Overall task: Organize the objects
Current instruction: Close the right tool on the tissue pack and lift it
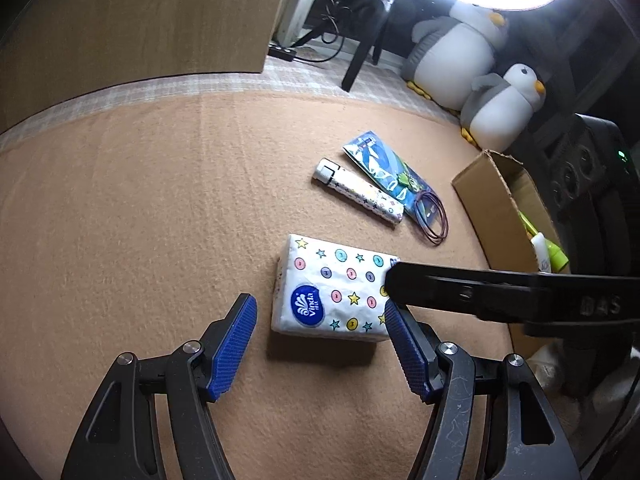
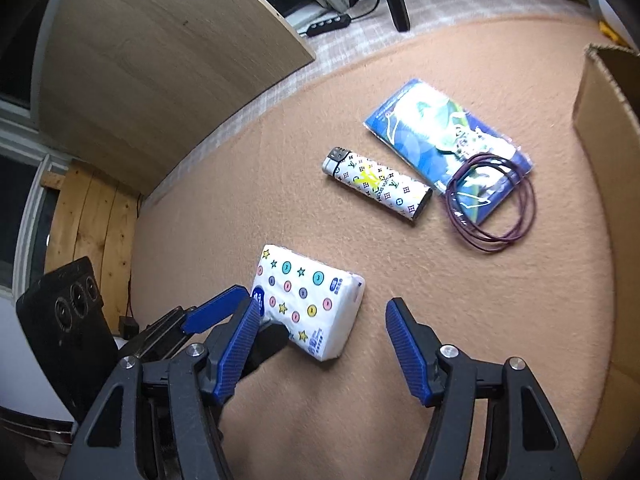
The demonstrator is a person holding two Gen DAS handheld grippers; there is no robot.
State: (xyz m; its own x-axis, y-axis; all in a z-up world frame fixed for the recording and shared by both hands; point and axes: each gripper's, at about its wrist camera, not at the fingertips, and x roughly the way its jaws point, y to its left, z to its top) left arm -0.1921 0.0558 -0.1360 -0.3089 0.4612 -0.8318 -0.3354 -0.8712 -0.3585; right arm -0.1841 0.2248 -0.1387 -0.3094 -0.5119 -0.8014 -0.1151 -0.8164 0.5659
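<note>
We see the tissue pack (image 1: 334, 290) flat on the orange mat (image 1: 160, 208), just ahead of the left gripper (image 1: 320, 344); its jaws are spread, nothing between the blue pads (image 1: 234, 346), and the pack's near edge sits in line with the gap but beyond the tips. Right gripper (image 2: 320, 340) also spread and empty; the pack (image 2: 310, 300) lies toward its left finger, partly under it in the right wrist view, contact unclear. In the left wrist view the right gripper's black finger (image 1: 480, 290) crosses over the pack's right corner. Farther out: patterned lighter (image 2: 376, 184), blue packet (image 2: 444, 140) just beside it, purple wire loop (image 2: 492, 200) lying partly on the packet. Cardboard box (image 1: 492, 204) stands open at the mat's right edge, with a green-and-white item (image 1: 548, 252) inside; the rest of its contents are hidden. Bare mat to the left and front of the pack. Wooden panel (image 2: 160, 60) and checked floor border the far side; two plush penguins (image 1: 472, 68) beyond the box.
</note>
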